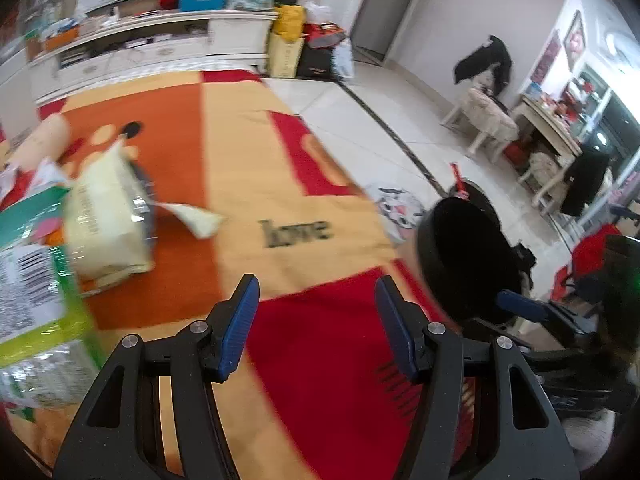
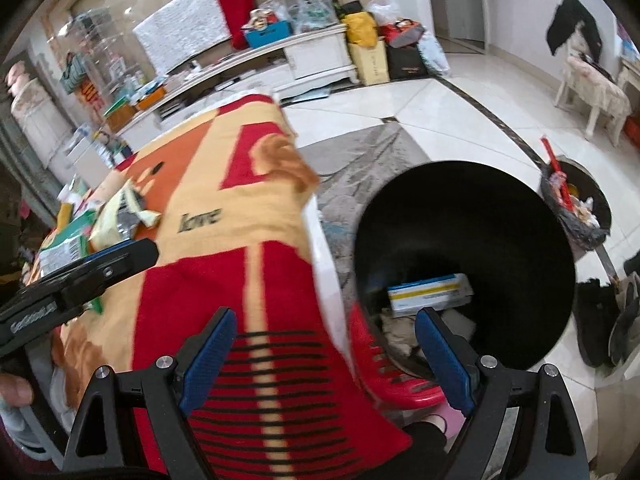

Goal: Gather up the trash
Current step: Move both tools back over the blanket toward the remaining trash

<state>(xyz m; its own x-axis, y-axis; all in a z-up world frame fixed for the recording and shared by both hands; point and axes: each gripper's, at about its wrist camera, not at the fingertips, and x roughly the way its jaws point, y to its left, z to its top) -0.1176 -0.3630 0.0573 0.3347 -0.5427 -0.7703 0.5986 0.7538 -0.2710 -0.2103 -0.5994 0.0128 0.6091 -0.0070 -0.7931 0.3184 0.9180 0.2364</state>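
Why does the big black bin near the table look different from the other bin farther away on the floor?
The black bin beside the table looks mostly empty, with a white and blue box near its bottom; the far bin is heaped with trash. The black bin shows bare dark walls; the far bin has a crumpled liner bag and a red stick poking out. Both are round, dark and open-topped.

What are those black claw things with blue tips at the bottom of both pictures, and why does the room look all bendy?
Those are two grabbers, and a person holds one in each hand. Each has a tiny camera looking along its fingers, and its round lens bends the room. One picture comes from the left gripper, the other from the right gripper. Both are open and hold nothing. Under them is a table with a red and orange cloth that says "love". On it lie snack wrappers: a pale yellow bag and a green packet. Beside the table stands a black trash bin with a blue and white box already inside.
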